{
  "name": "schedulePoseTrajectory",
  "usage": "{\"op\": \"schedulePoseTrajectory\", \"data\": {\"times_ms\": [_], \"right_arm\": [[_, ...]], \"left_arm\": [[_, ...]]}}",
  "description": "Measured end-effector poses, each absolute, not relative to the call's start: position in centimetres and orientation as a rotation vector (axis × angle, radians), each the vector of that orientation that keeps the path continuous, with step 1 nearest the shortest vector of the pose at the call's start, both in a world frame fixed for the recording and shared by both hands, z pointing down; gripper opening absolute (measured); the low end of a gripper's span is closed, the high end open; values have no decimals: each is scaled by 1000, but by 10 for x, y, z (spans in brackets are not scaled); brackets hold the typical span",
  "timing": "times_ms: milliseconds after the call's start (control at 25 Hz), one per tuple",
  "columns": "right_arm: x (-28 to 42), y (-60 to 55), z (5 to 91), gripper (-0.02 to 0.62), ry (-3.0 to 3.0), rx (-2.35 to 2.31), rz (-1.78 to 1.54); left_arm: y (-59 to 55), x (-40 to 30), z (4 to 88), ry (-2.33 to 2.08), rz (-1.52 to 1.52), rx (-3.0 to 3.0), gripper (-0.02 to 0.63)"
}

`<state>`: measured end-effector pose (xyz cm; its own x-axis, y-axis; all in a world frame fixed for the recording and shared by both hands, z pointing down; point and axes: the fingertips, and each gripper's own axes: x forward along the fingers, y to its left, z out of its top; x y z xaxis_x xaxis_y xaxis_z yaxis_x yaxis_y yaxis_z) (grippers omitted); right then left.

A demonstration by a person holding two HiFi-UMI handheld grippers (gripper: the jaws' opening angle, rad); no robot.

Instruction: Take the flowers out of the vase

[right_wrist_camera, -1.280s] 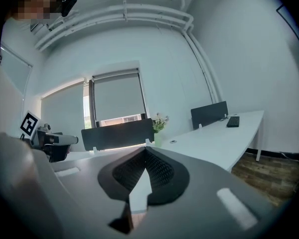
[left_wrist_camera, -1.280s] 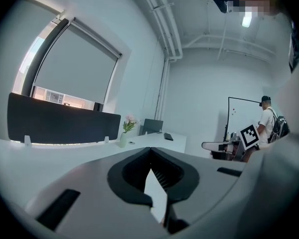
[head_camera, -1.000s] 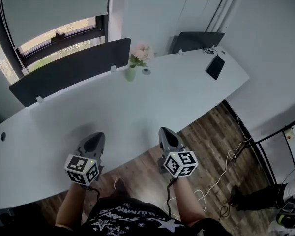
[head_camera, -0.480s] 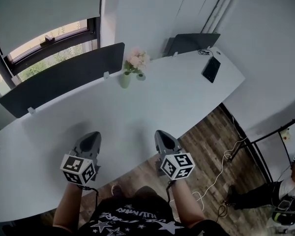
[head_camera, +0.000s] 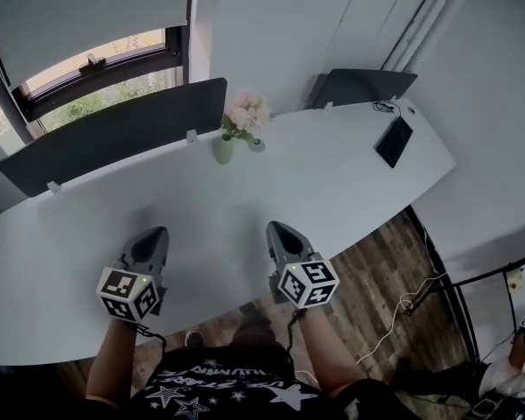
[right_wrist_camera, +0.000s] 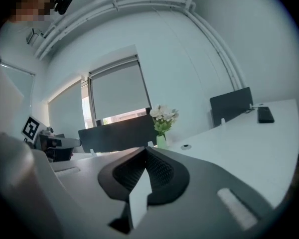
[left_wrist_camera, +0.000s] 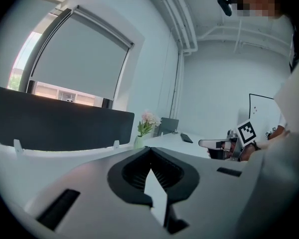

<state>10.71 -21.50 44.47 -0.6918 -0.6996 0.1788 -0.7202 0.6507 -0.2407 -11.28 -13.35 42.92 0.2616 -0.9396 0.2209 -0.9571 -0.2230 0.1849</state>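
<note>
Pink flowers (head_camera: 247,112) sit in the green vase (head_camera: 224,150), far from your left gripper (head_camera: 153,234) and right gripper (head_camera: 274,228), both closed tight and empty, so all the work is left.

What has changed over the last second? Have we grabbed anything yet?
Both grippers have moved forward over the white table toward the vase. The left gripper and the right gripper are nearer to it than before, but well short. Nothing was taken hold of or let go: both stay shut with nothing between their fingers. The pink flowers are still in the vase, by the dark divider.
</note>
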Motion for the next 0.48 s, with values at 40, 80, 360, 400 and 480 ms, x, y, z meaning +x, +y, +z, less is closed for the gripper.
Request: {"op": "schedulePoseTrajectory", "data": {"times_ms": [40, 80, 360, 400, 480], "right_arm": [[102, -224, 445, 2, -2799, 1145, 436], [100, -234, 445, 2, -2806, 1108, 424], [92, -304, 439, 2, -2871, 1029, 483], [91, -311, 441, 2, -2872, 1011, 495], [90, -326, 444, 2, -2877, 983, 513]], "left_arm": [[-138, -110, 429, -1764, 97, 2252, 9], [-142, -108, 428, -1779, 104, 2249, 9], [-187, -94, 421, -1872, 67, 2167, 9], [-193, -91, 420, -1881, 69, 2167, 9], [-207, -88, 416, -1899, 62, 2165, 9]]}}
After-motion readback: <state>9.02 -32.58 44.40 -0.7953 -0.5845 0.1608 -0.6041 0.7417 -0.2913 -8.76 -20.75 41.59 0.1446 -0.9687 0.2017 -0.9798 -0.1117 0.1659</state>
